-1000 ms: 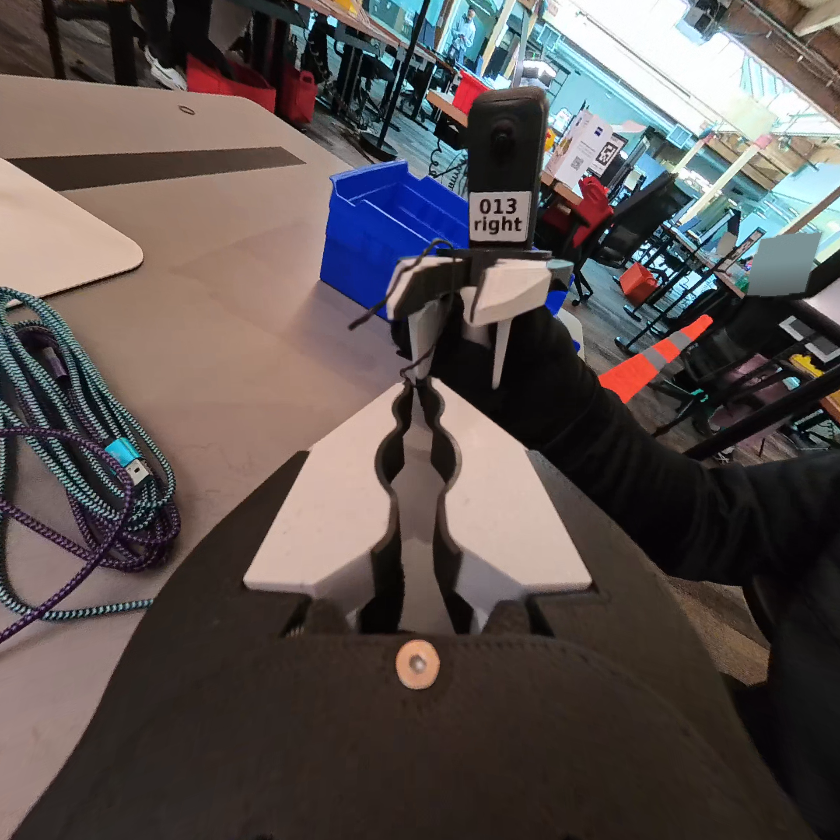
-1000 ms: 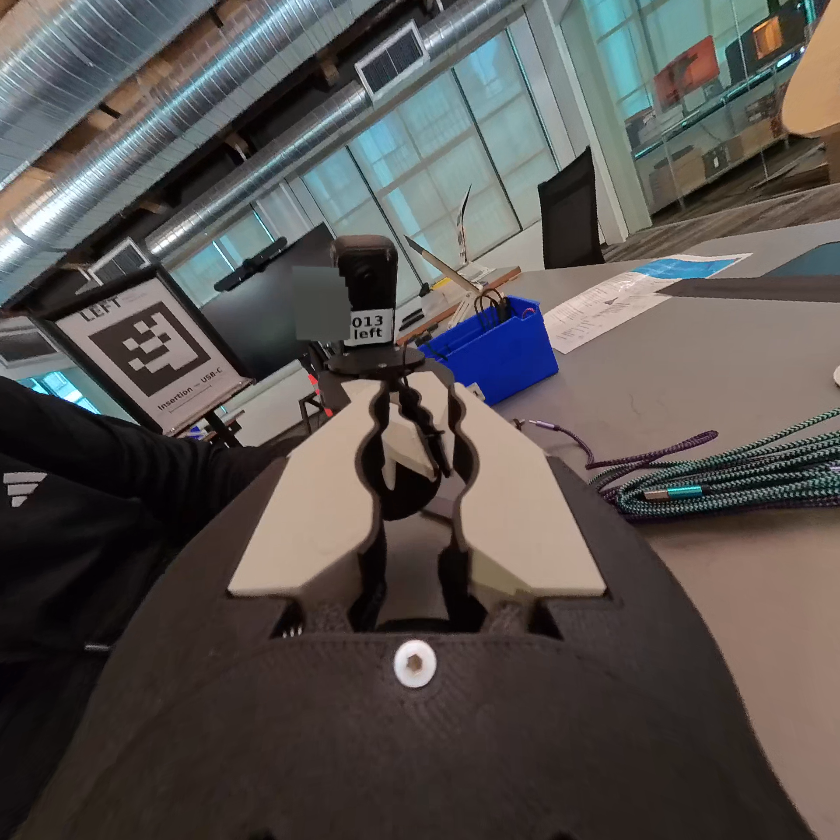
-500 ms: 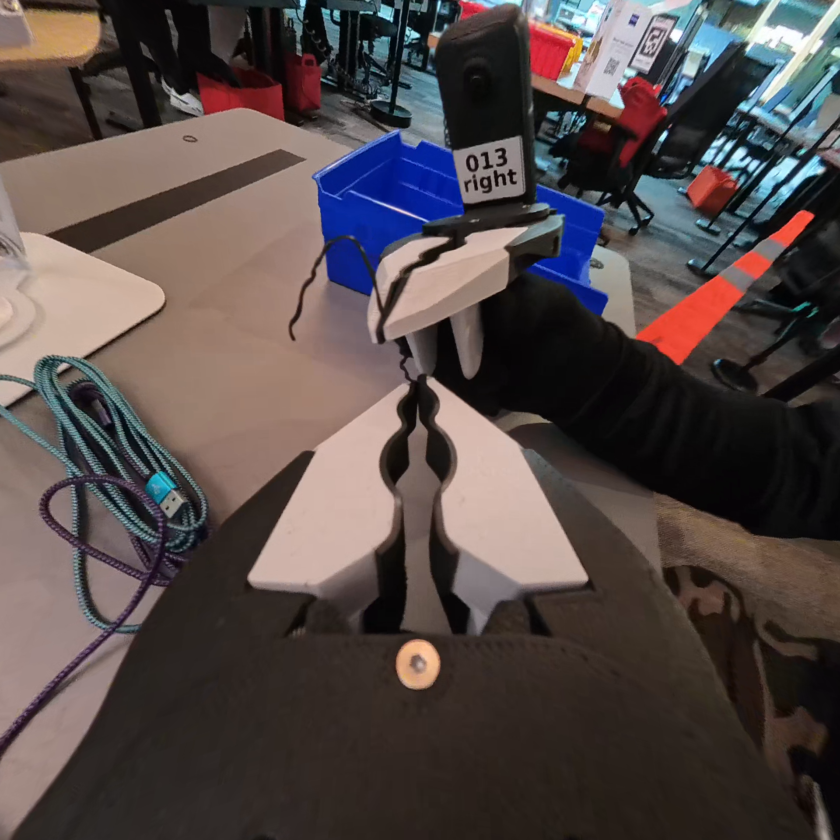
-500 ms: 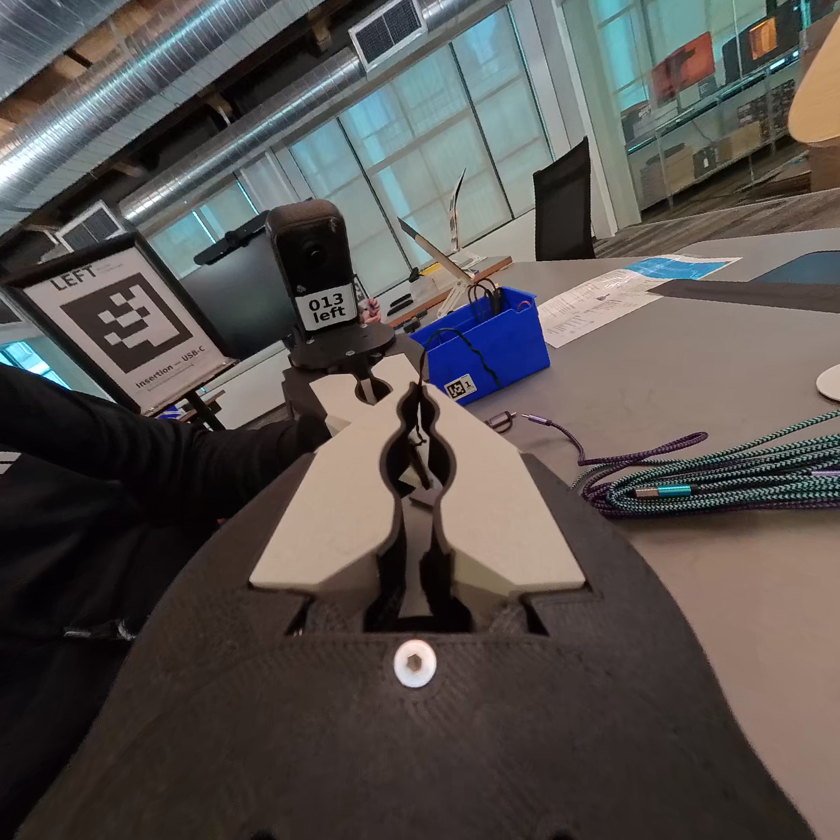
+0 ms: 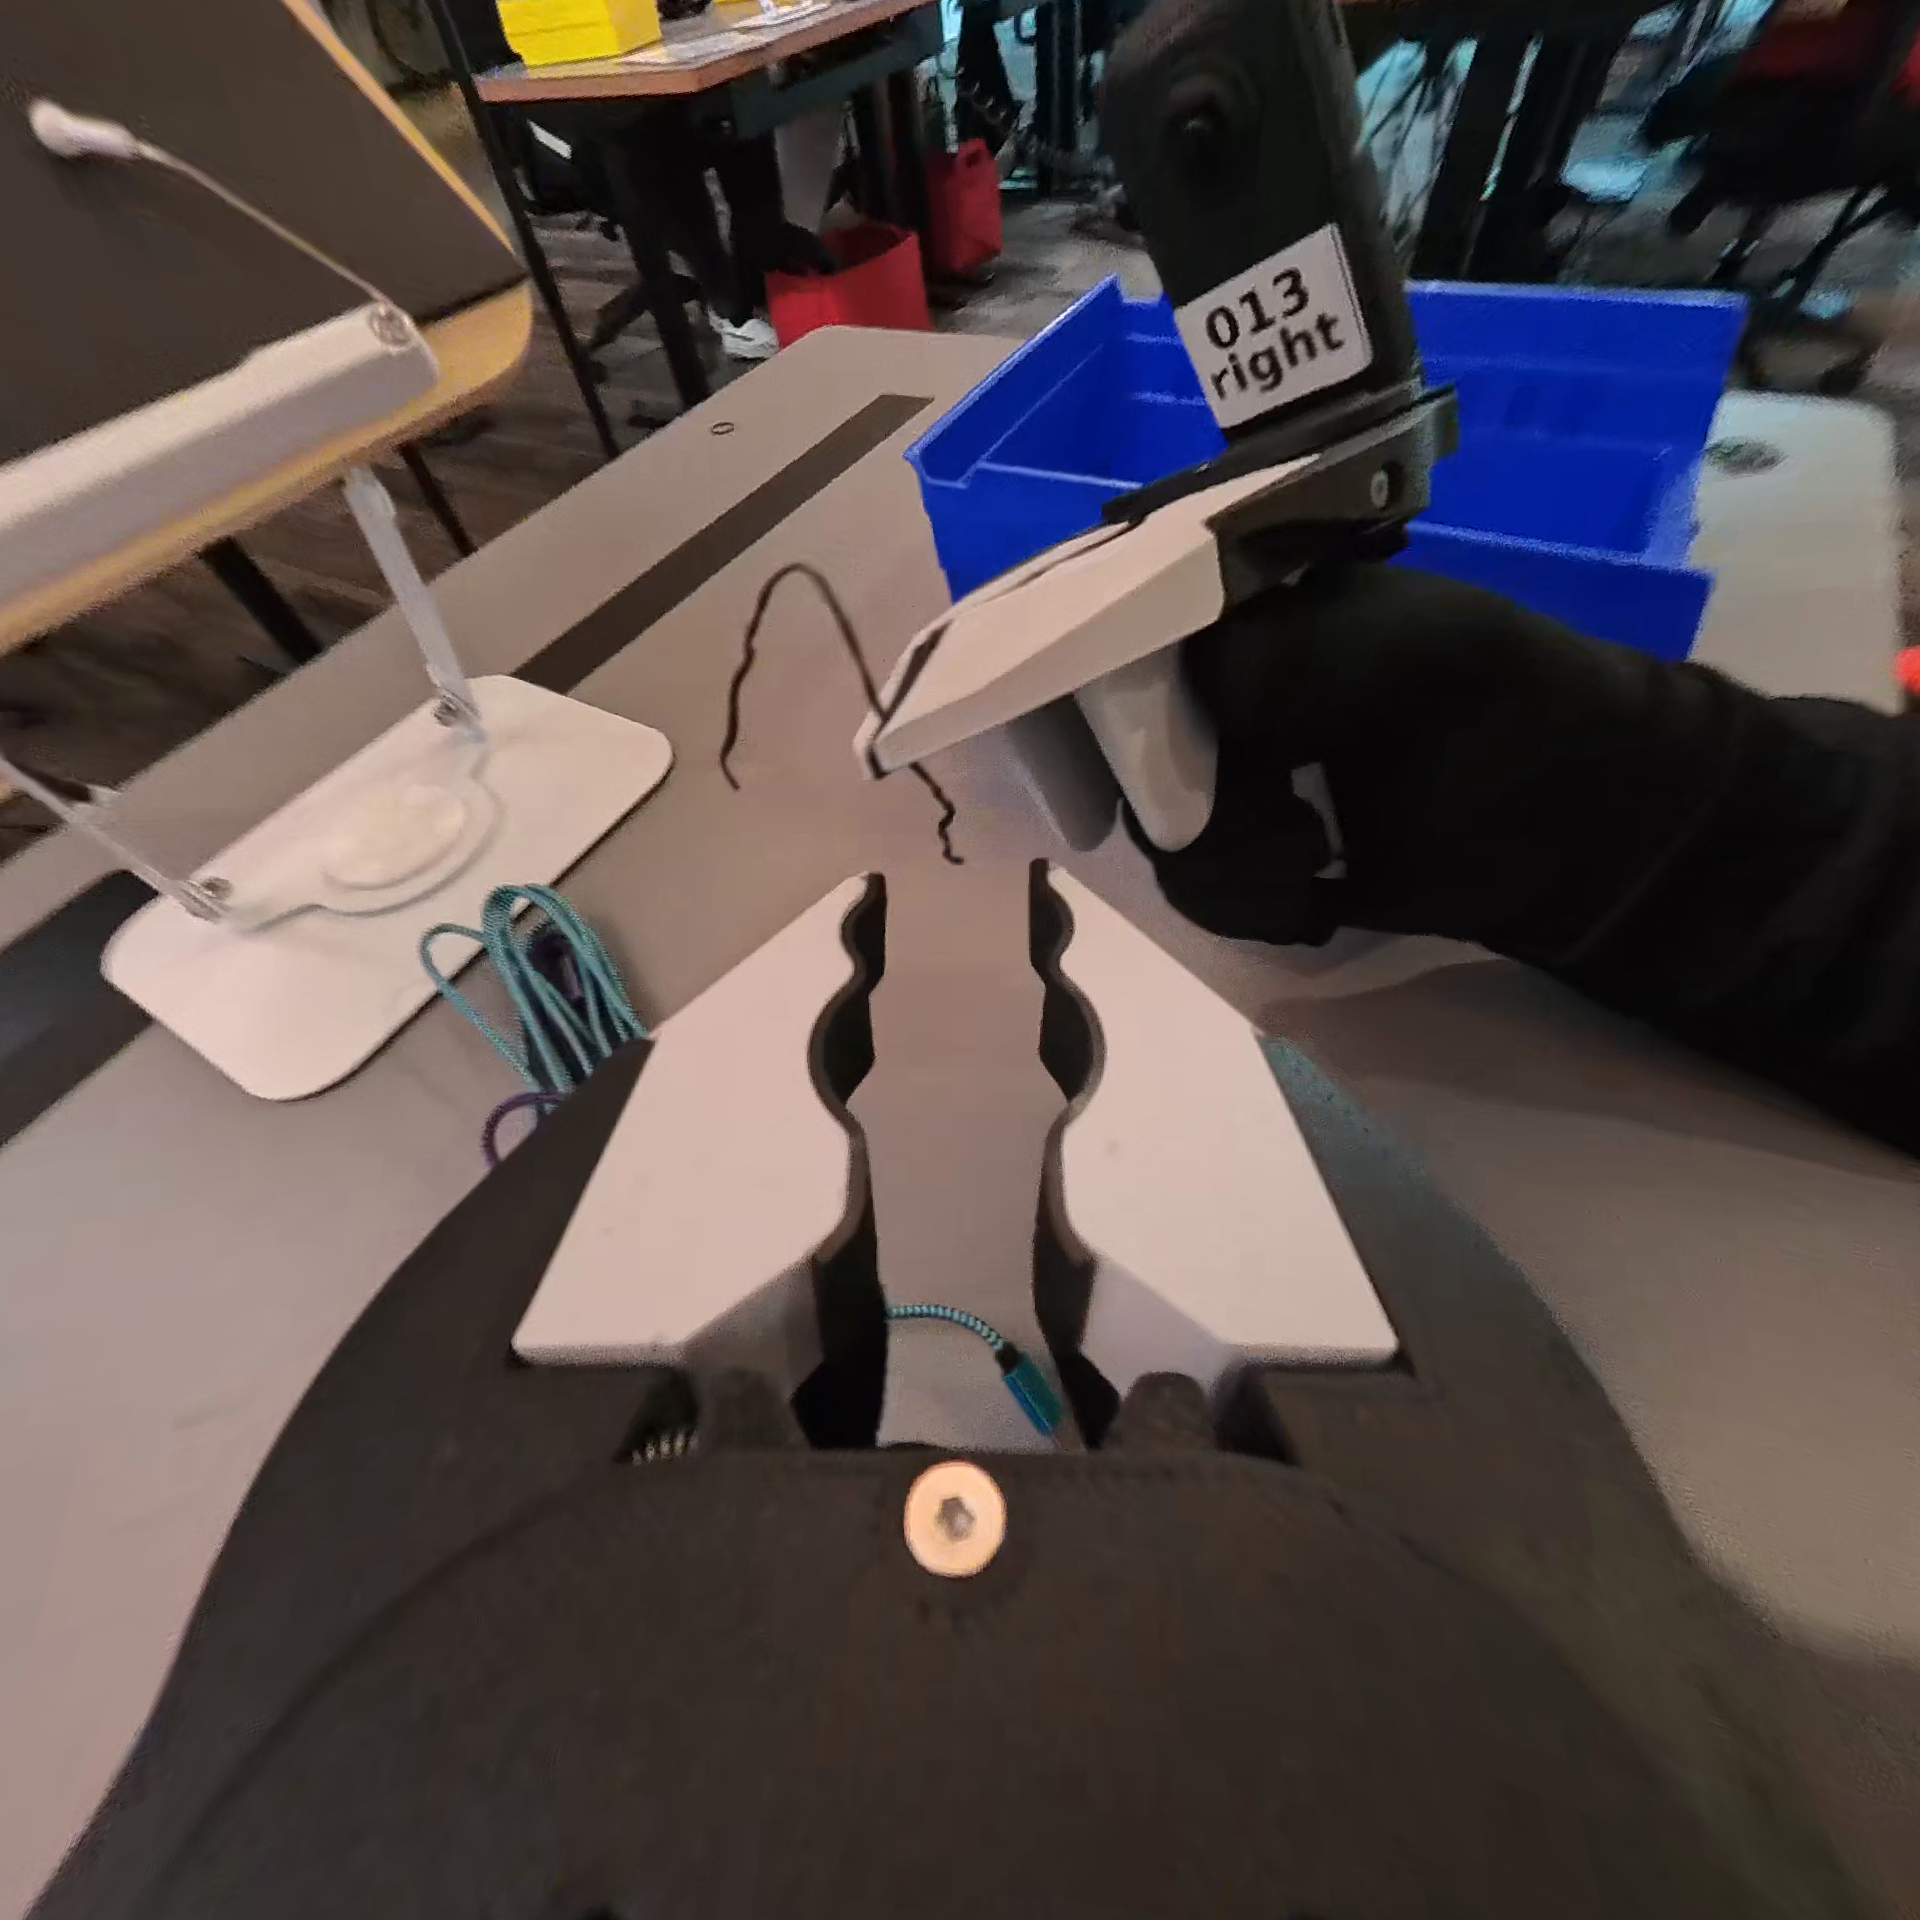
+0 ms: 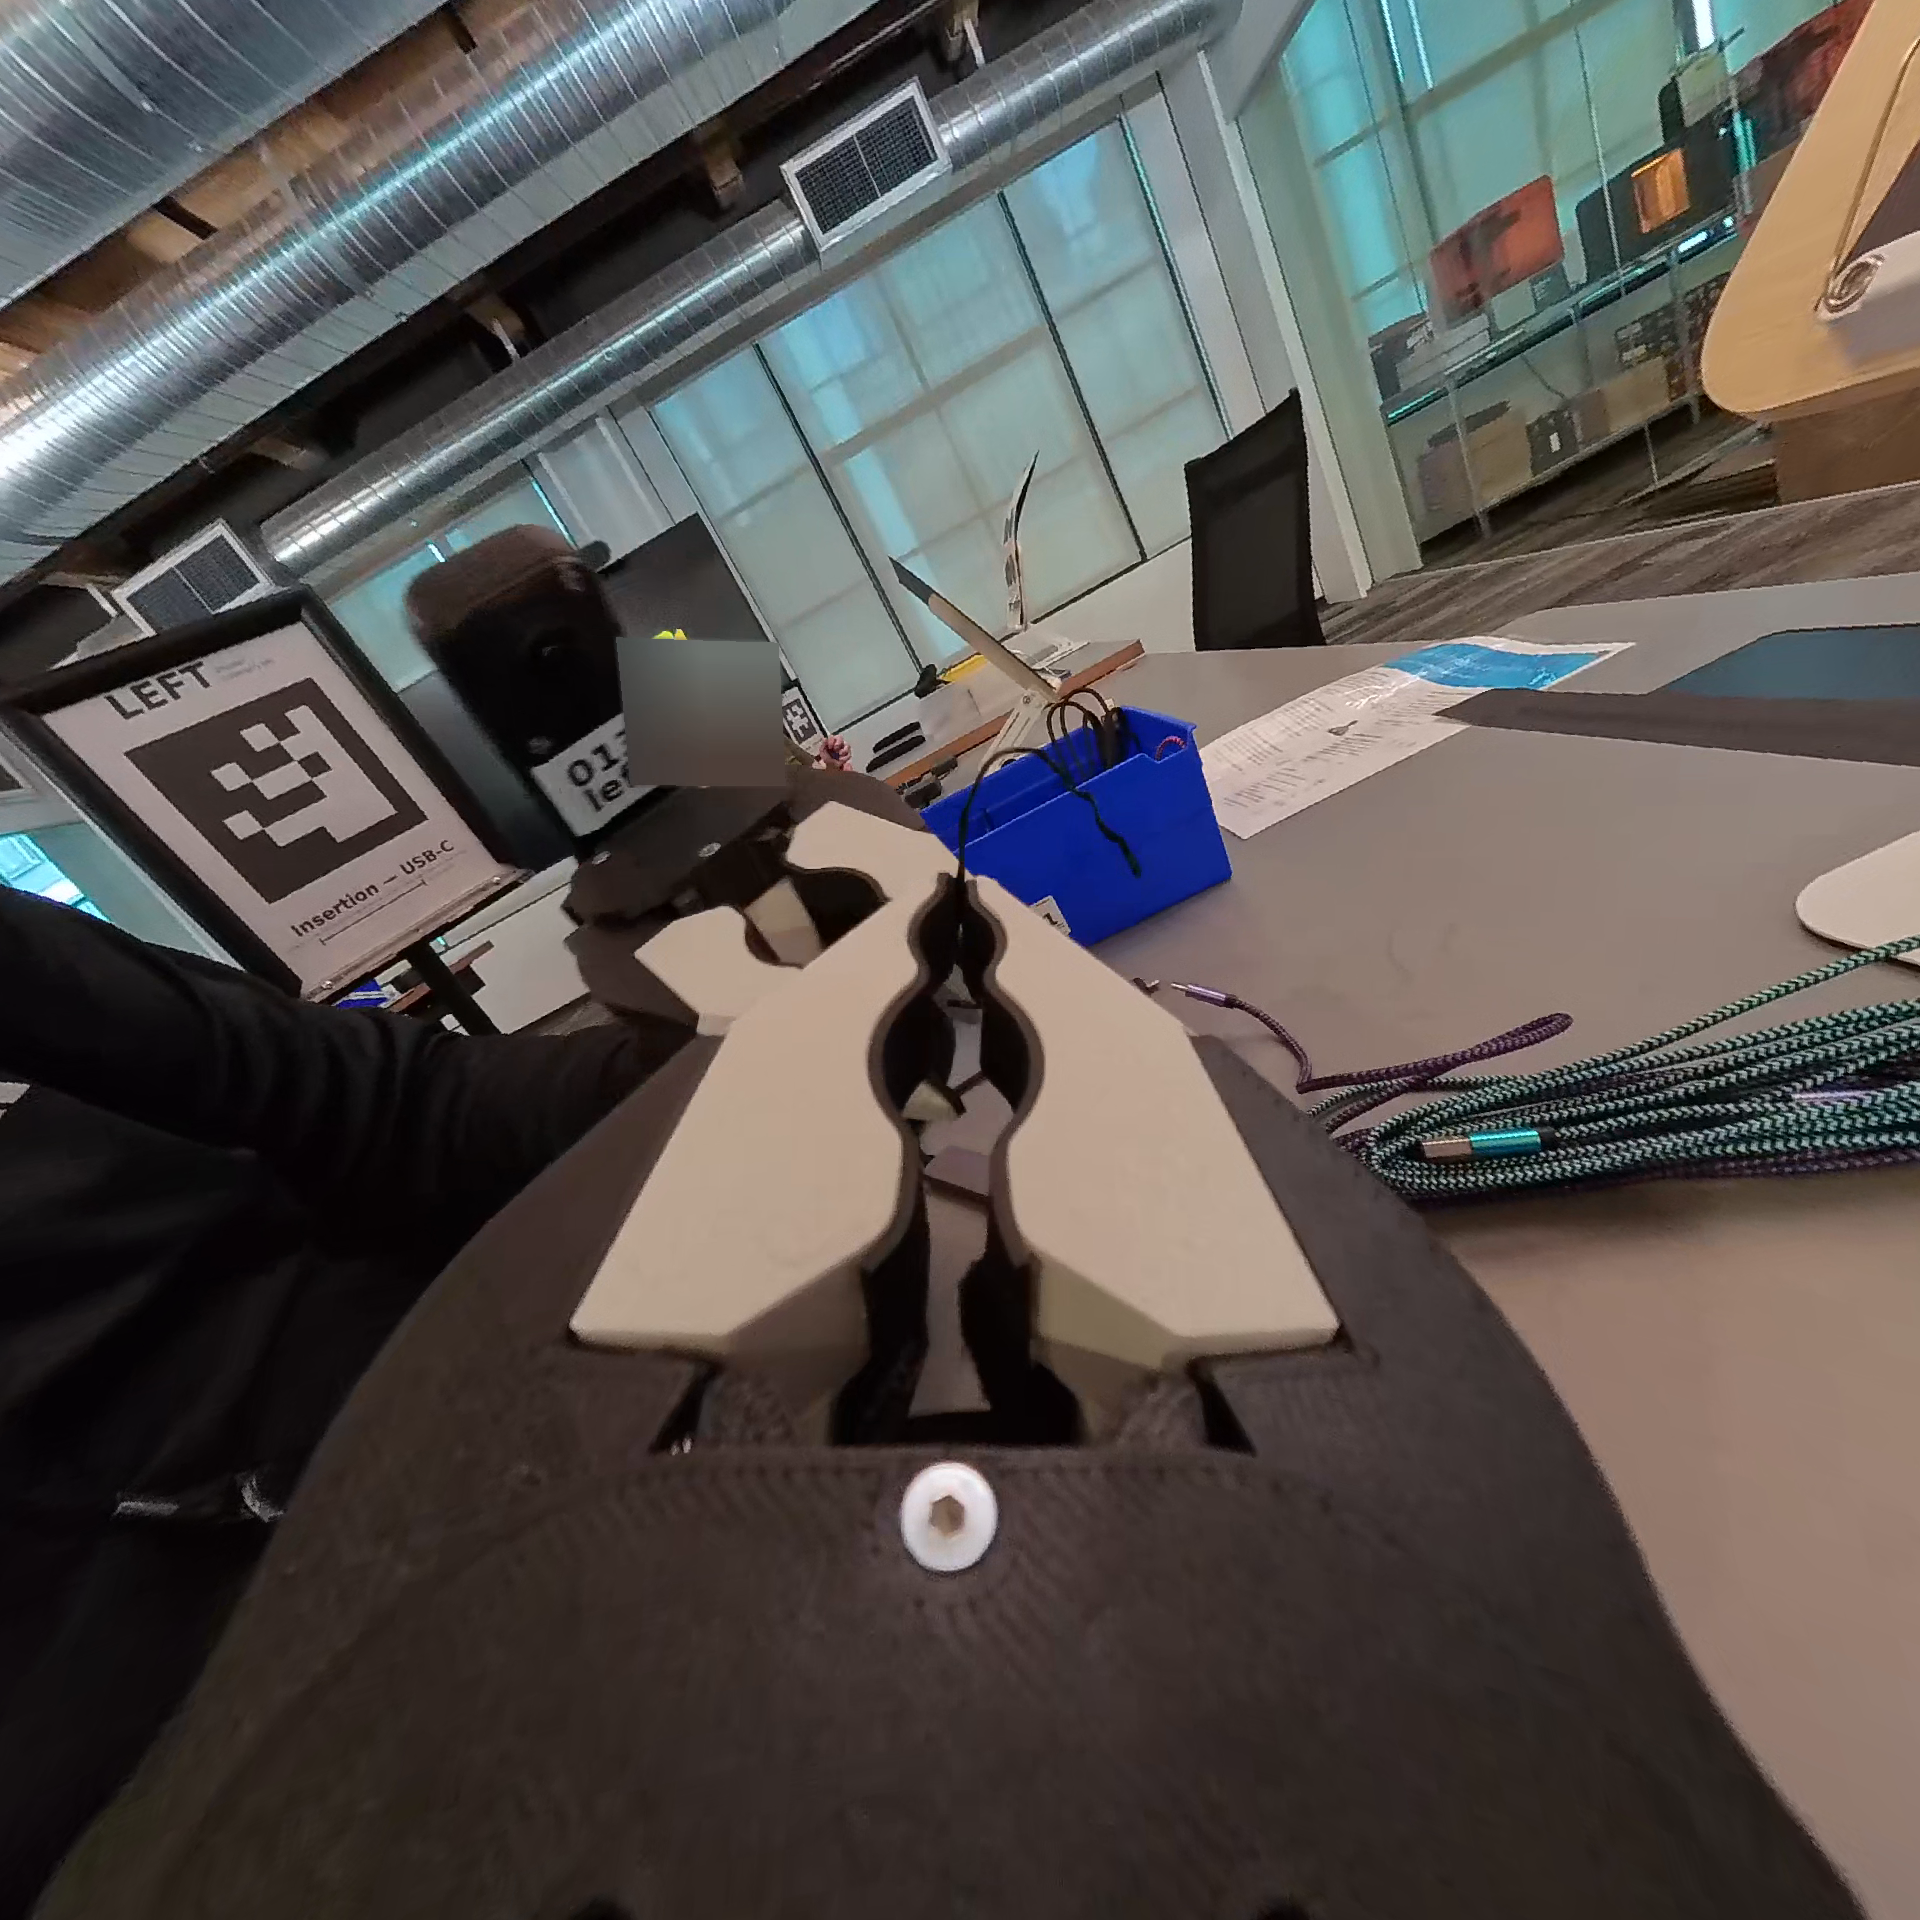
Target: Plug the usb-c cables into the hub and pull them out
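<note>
Left gripper: your left gripper (image 5: 956, 883) hovers over the grey table (image 5: 260, 1247) with its fingers spread and nothing between them.
Right gripper: your right gripper (image 6: 961, 894) is pressed together at the tips, pinching a thin black wire (image 6: 1023, 769) that loops up and hangs over toward the blue bin (image 6: 1091, 852).
Cables: the teal braided cable (image 6: 1662, 1101) and purple braided cable (image 6: 1434, 1049) lie coiled together on the table, to the right of your right gripper; a teal plug (image 5: 1029, 1387) rests on the table under your left gripper.
Hub: not identifiable in either view.
Stand: a white stand base (image 5: 343, 862) sits toward the table's left edge, the coil just beside it.
Bin: at the table's far edge.
</note>
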A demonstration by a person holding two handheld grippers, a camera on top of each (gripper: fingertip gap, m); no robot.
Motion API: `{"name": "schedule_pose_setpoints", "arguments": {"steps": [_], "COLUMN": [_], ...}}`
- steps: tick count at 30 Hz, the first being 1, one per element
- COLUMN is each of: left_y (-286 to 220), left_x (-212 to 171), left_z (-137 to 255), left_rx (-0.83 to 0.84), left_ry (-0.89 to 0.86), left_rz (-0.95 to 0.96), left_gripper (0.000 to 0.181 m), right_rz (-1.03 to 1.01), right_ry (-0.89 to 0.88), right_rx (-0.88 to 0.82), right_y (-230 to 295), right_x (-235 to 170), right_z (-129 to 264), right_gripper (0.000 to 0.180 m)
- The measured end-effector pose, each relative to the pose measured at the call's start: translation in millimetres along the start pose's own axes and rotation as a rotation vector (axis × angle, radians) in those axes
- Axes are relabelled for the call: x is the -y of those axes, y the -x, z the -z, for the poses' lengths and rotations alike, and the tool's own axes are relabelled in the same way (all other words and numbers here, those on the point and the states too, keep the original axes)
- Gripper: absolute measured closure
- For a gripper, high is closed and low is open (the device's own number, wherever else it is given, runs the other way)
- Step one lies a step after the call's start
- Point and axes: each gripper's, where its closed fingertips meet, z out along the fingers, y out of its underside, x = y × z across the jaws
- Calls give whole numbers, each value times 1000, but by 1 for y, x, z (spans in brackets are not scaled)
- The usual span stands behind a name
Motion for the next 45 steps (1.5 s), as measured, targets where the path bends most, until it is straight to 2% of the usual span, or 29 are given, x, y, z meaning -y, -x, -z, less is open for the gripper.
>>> {"name": "schedule_pose_setpoints", "arguments": {"steps": [3, 7, 8, 9, 13, 22, 27, 32, 34, 37, 42, 45], "left_y": [-2, -1, 0, 0, -4, -2, 10, 6, 15, 19, 7, 5], "left_x": [1, 8, 9, 10, 12, 15, 15, 25, 20, 12, 31, 35], "left_z": [-6, -7, -5, -4, -2, 4, 10, 23, 30, 32, 20, 9], "left_rx": [59, 8, -11, -36, -100, -10, -93, -125, -96, -42, 125, 201], "left_ry": [17, -28, -42, -56, -78, -169, -272, -344, -350, -306, -207, -136], "left_rz": [-70, 46, 76, 106, 153, 121, 363, 361, 369, 312, 0, -114], "left_gripper": [155, 166, 178, 179, 181, 181, 181, 181, 181, 181, 153, 151], "right_rz": [11, 16, 16, 18, 22, 51, 101, 130, 78, 21, -1, 19], "right_ry": [9, 12, 12, 11, 11, -35, -49, -99, -207, -264, -196, -166], "right_rx": [-11, -12, -10, -9, -13, -36, -81, -79, -72, -97, -82, -93], "right_y": [-1, -1, 0, 0, 0, 2, 1, 7, 3, -11, -11, -10], "right_x": [-1, -1, -1, -1, -1, 5, 8, 16, 34, 45, 30, 25], "right_z": [0, -1, -1, -1, -1, -1, -2, 1, 17, 39, 20, 15], "right_gripper": [180, 180, 180, 180, 180, 180, 180, 180, 180, 180, 180, 180]}}
